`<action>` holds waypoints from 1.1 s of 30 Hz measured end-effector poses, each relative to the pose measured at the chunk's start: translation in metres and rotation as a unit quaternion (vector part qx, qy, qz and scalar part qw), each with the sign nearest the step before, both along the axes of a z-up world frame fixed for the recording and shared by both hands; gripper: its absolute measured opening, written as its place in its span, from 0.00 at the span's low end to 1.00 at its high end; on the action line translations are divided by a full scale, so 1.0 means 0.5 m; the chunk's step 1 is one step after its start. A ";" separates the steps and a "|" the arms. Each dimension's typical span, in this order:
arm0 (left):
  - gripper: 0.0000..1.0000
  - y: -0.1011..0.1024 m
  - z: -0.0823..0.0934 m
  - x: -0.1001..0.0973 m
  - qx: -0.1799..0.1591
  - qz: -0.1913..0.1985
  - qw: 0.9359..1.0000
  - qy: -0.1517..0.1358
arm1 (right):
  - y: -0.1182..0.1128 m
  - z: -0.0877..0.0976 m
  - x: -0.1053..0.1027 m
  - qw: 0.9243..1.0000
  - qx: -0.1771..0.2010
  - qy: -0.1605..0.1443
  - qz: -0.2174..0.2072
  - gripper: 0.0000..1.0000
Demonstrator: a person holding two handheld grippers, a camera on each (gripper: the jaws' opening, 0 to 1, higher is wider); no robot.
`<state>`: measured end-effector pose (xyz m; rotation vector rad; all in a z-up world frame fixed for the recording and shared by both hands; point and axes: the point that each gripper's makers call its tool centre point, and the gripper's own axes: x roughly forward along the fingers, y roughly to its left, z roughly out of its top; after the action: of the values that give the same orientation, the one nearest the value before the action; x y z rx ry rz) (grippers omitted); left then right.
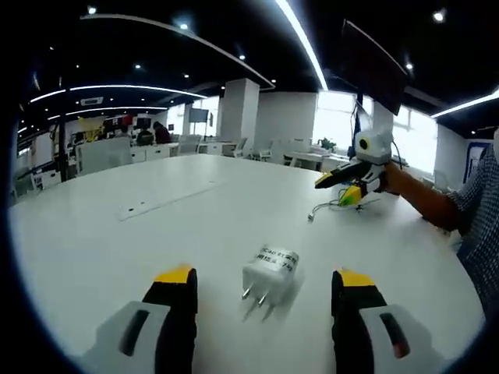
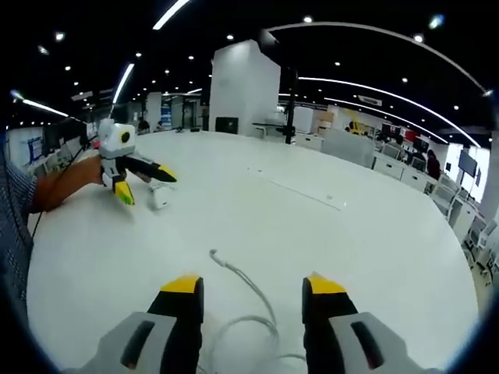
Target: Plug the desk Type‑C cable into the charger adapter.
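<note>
White and small, the charger adapter [image 1: 270, 275] lies on the table [image 1: 156, 234] between the left gripper's [image 1: 264, 290] parted jaws, prongs toward the camera; rigid and light, best pinched across its flat sides. Farther off, the limp Type-C cable [image 2: 242, 280] trails between the right gripper's [image 2: 253, 292] equally spread jaws, best taken just behind its plug.

Open-plan office: desk rows [image 2: 390, 160], strip ceiling lights [image 1: 300, 39].

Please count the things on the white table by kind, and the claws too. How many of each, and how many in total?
Charger adapter: 1
Type-C cable: 1
Claws: 2, the left claw and the right claw
Total: 4
</note>
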<state>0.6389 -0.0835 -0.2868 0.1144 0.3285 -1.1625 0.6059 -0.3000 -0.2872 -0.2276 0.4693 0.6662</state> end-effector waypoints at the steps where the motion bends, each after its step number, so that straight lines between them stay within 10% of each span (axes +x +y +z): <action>1: 0.68 0.000 -0.001 0.003 0.002 -0.002 1.000 0.002 | 0.005 -0.002 -0.001 1.000 0.002 0.001 0.011 0.50; 33: 0.47 -0.048 -0.024 0.003 0.015 -0.098 0.995 0.007 | 0.063 -0.051 0.065 0.974 -0.008 0.027 0.225 0.31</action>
<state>0.6402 -0.1077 -0.2989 0.1677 0.3527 -1.3524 0.6385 -0.2686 -0.3129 -0.3371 0.4801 1.1139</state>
